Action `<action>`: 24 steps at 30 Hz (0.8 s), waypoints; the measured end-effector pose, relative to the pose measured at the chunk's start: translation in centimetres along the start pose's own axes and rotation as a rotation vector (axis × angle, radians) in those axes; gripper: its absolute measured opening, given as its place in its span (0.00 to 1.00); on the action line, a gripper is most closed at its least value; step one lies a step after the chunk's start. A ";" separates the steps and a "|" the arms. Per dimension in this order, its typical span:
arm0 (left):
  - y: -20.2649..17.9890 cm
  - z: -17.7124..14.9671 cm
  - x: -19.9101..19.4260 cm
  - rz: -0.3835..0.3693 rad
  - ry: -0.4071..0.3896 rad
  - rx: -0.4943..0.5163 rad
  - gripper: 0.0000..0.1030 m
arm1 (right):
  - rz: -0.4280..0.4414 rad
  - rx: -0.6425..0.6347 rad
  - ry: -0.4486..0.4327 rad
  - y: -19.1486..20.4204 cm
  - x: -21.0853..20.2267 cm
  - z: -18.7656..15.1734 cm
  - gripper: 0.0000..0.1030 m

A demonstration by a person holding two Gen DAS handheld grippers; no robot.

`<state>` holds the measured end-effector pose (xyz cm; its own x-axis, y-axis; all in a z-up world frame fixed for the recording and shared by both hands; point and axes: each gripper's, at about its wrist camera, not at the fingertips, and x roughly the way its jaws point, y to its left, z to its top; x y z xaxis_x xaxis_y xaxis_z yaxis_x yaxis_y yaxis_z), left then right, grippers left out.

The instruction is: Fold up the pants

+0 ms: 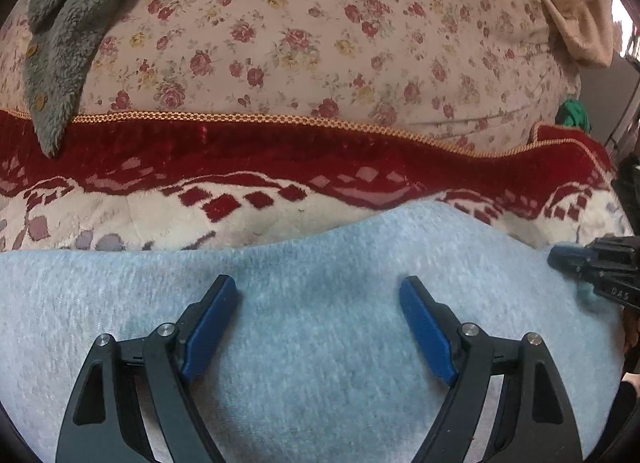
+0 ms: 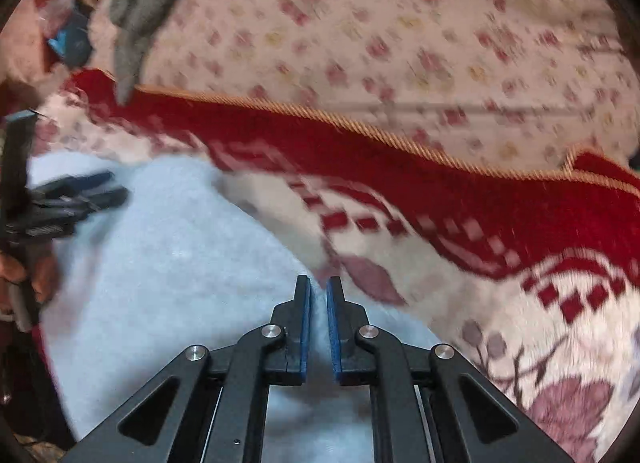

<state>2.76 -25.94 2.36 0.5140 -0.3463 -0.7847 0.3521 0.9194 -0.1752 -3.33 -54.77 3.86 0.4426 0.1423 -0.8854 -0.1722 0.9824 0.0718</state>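
So the light blue pants (image 1: 312,303) are spread out on a red and cream patterned blanket (image 1: 280,167), which sits on what looks like a bed with a pink rose-print sheet (image 1: 320,35) further back. A grey fleecy garment (image 1: 60,35) with buttons lies at the far left, its tip hanging over the blanket's gold-trimmed edge.

The left gripper (image 1: 318,295) is over the pants with its jaws spread wide, nothing between the blue pads (image 1: 212,319); the fabric just lies flat under and between them, filling the whole near part of the left wrist view. Can't tell if the tips actually touch the cloth.

The right gripper (image 2: 318,295) has its jaws nearly closed, with a thin strip of pants fabric (image 2: 160,263) showing in the narrow gap between the pads. It looks pinched there, right at the pants' right-hand edge where it meets the blanket, but the view is blurry, so whether it's really gripped is hard to say.

In the left wrist view the right gripper pokes in from the right edge, down at the pants' far right corner.
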 end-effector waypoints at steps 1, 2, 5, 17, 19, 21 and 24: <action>-0.1 0.0 -0.1 0.006 -0.004 0.006 0.81 | 0.006 0.003 0.011 0.1 0.5 -0.4 0.07; -0.2 -0.1 -0.1 0.011 -0.005 0.010 0.81 | -0.002 -0.012 0.003 0.2 0.5 -0.4 0.07; -0.2 0.0 -0.4 0.020 0.000 0.011 0.81 | 0.031 0.014 -0.004 0.0 -1.0 0.2 0.11; -4.6 -1.7 -6.8 -0.050 -0.059 0.066 0.81 | 0.056 0.248 -0.118 -2.5 -10.7 -6.3 0.86; -5.6 -2.1 -7.6 -0.088 -0.057 0.063 0.81 | 0.056 0.279 -0.120 -2.8 -11.0 -7.3 0.86; -6.5 -2.7 -7.9 -0.119 -0.050 0.061 0.82 | 0.055 0.281 -0.110 -2.6 -10.9 -8.2 0.86; -8.2 -4.1 -8.2 -0.143 -0.037 0.077 0.82 | 0.013 0.254 -0.104 -1.8 -10.2 -8.7 0.86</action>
<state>-7.54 -29.88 7.84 0.4823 -0.4807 -0.7323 0.4818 0.8438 -0.2366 -15.22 -59.06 8.72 0.5320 0.1539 -0.8327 0.0422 0.9773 0.2076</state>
